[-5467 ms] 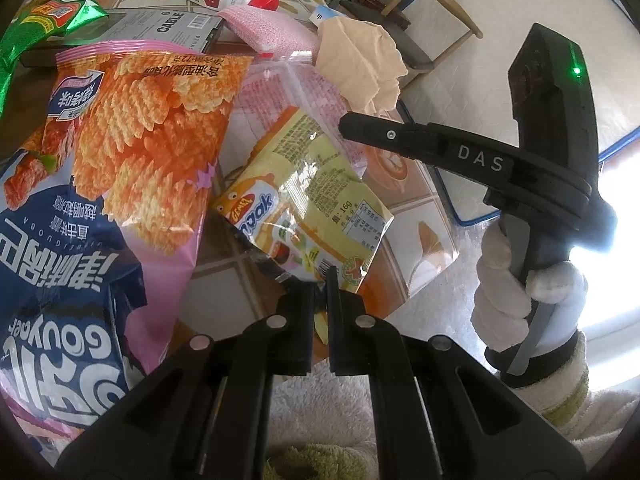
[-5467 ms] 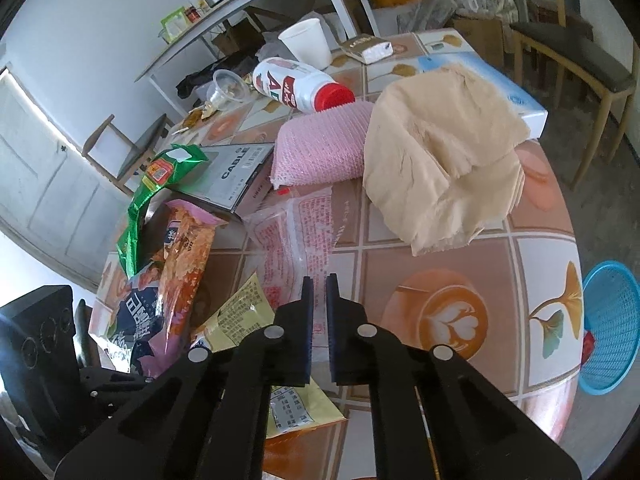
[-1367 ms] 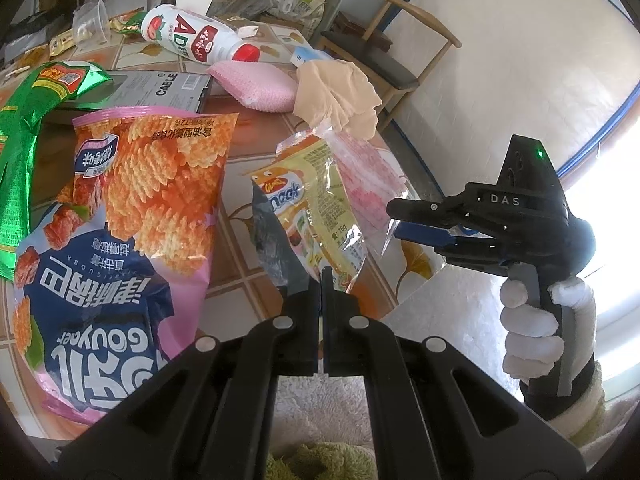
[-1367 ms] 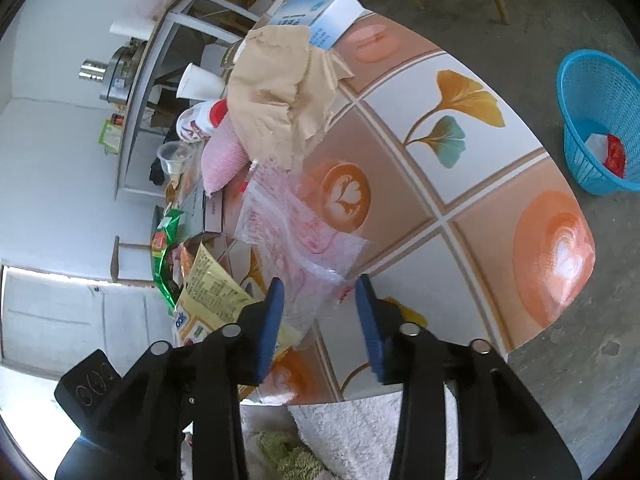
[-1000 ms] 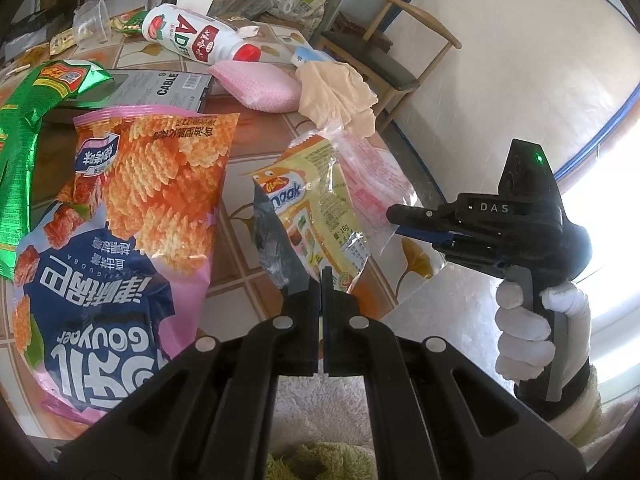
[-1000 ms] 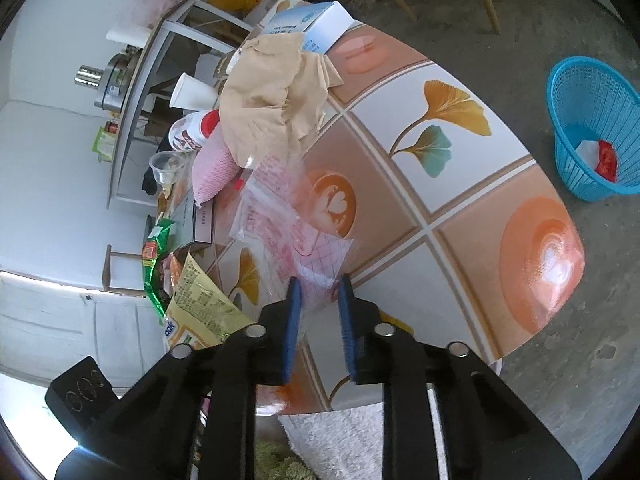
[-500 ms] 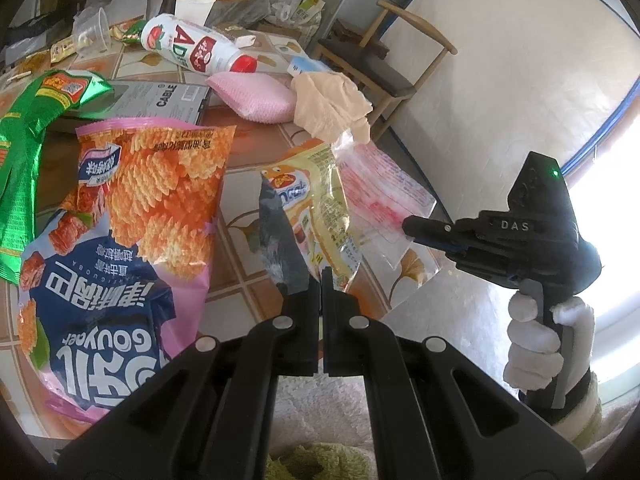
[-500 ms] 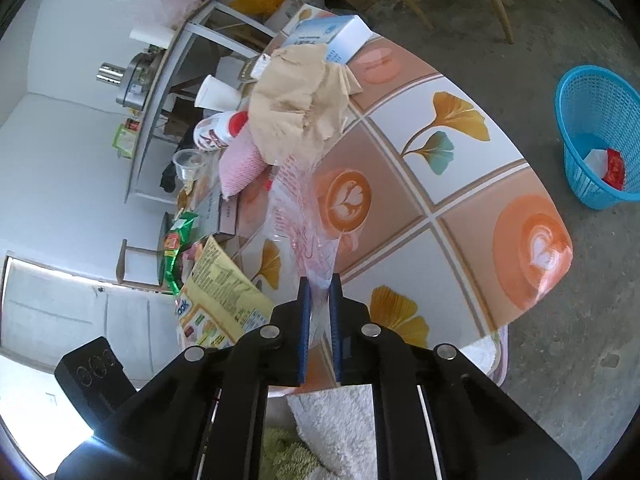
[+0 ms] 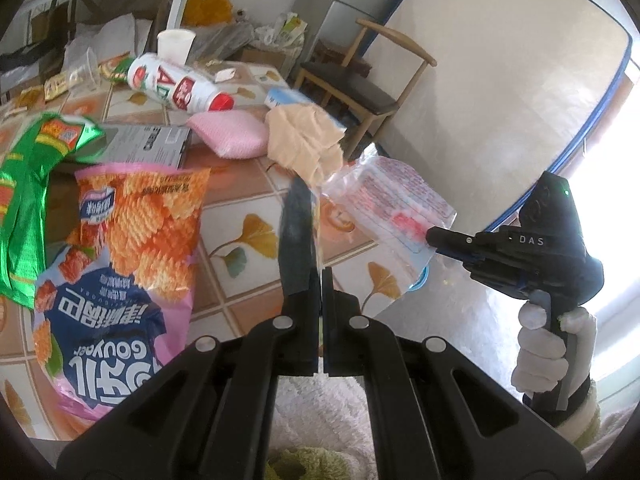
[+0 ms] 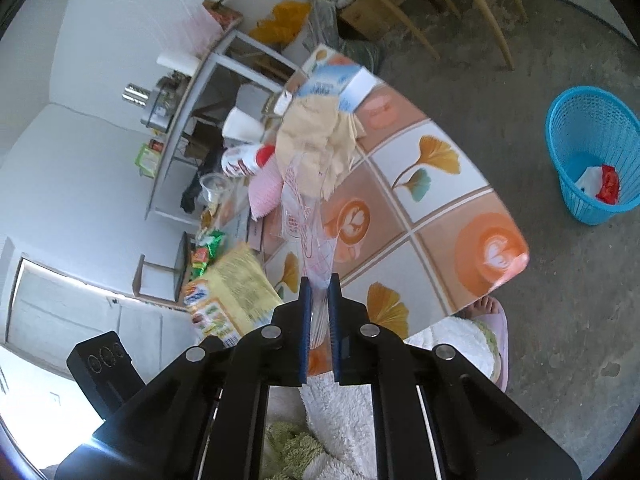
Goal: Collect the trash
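I'm pinching the clear bag point(image 9: 394, 208) in my right claw point(image 10: 318, 288), dangling off the table point(image 10: 440, 216). My left claw point(image 9: 320, 280) is clamping the yellow packet point(image 10: 232, 292) edge-on. Blue basket point(image 10: 592, 152) is sitting on the floor, well apart.

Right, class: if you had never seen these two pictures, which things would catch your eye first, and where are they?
Probably the big orange, pink and blue snack bag lying at the table's near left. Next, the two pinched wrappers: the left gripper shut on a yellow snack packet, the right gripper shut on a clear pink-printed bag lifted over the table edge. Last, the blue basket on the floor, right of the table.
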The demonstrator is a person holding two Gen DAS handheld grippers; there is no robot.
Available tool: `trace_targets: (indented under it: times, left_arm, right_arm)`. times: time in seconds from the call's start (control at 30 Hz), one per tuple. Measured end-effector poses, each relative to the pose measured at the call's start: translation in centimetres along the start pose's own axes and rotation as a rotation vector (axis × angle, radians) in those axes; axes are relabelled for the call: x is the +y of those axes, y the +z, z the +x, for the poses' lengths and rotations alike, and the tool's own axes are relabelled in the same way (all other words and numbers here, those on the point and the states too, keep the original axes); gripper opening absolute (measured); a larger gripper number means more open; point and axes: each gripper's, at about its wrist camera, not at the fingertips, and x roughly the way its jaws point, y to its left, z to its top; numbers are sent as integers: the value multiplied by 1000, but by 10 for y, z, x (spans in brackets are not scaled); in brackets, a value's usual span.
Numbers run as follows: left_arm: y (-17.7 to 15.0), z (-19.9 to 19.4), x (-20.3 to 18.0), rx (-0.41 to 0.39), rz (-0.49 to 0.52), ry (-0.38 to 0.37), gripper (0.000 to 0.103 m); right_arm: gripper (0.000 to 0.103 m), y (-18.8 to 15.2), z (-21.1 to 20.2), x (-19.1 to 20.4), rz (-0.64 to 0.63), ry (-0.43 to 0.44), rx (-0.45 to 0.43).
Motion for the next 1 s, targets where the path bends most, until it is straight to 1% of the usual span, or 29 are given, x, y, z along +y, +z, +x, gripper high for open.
trace_targets:
  times: [0.13,0.3,0.4,0.5,0.53,0.6,0.7,0.77,0.83,1.0]
  left_arm:
    - [10,-6,-14,-22,33,-3,0]
    - [28,-4,-40,-21,64,-50,0]
    - [43,9,-61,8,72,-99,0]
    - [60,33,-91,59,86,-156,0]
    - [68,48,-105,93,88,-186,0]
    - [81,75,-128,156,97,-219,0]
    - [95,124,-165,276,108,-258,0]
    - [104,165,-188,358,121,-251,0]
    - [109,204,-207,413,153,-227,0]
    - [113,284,-239,504,218,-198,0]
  right_arm:
    - [9,2,-28,-13,24,12,-72]
    - [9,3,-68,-44,84,-3,-175]
    - [9,5,-92,-67,121,-38,-241]
    - [9,9,-112,-93,167,-92,-293]
    - [9,11,-116,-104,189,-109,-307]
    - [9,17,-122,-123,225,-137,-329]
    - [9,26,-124,-156,290,-166,-345]
    - [9,34,-122,-182,342,-190,-351]
    - [9,41,-117,-202,380,-205,-353]
    - [9,60,-97,-253,476,-252,-349]
